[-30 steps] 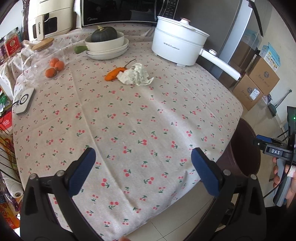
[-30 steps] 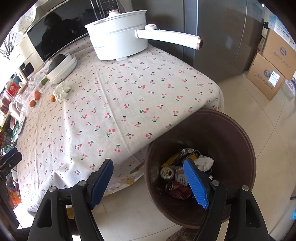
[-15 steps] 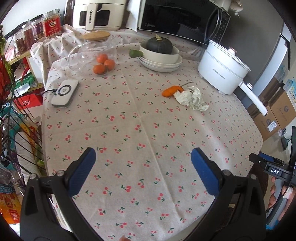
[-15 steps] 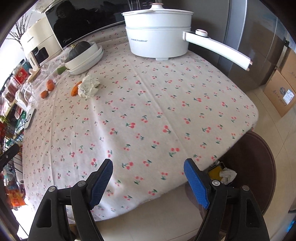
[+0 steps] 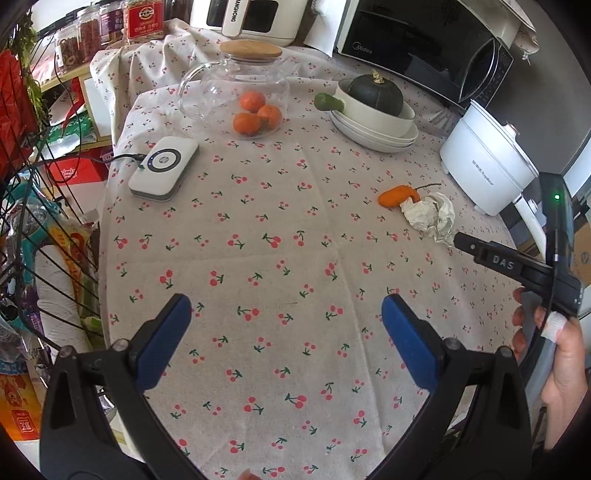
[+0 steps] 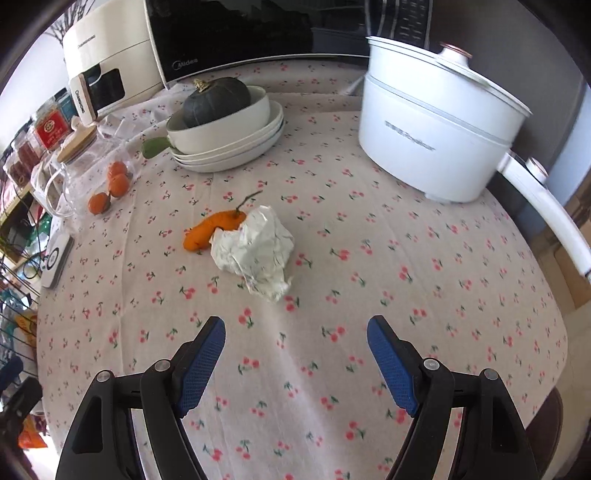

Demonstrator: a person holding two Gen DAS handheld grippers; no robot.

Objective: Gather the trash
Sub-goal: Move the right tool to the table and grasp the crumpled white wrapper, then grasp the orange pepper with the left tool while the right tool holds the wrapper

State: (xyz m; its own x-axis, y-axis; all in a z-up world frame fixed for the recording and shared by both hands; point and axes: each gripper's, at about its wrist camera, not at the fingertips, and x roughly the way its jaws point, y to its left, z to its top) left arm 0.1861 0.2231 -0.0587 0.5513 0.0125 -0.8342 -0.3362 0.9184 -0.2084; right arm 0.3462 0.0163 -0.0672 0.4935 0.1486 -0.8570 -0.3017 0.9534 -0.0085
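1. The right gripper (image 6: 295, 354) hangs over the cherry-print tablecloth (image 6: 369, 295), jaws wide apart, holding nothing.
2. The crumpled white paper ball (image 6: 255, 251) lies just ahead at 11 o'clock, touching an orange peel piece (image 6: 212, 230).
3. The left gripper (image 5: 286, 334) is wide open too, empty.
4. The black microwave (image 6: 240, 33) at 12 o'clock says "Midea".
5. The round glass jar with wooden lid (image 5: 240, 92) holds three oranges.

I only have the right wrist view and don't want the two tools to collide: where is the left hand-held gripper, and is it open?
Observer: The left hand-held gripper is open and empty. It is over the near part of the tablecloth, well short of the crumpled paper.
Operator: Anything on its left side that I can't make out?
Observer: A white charging pad lies there with a cable plugged into it, in front of the glass jar.
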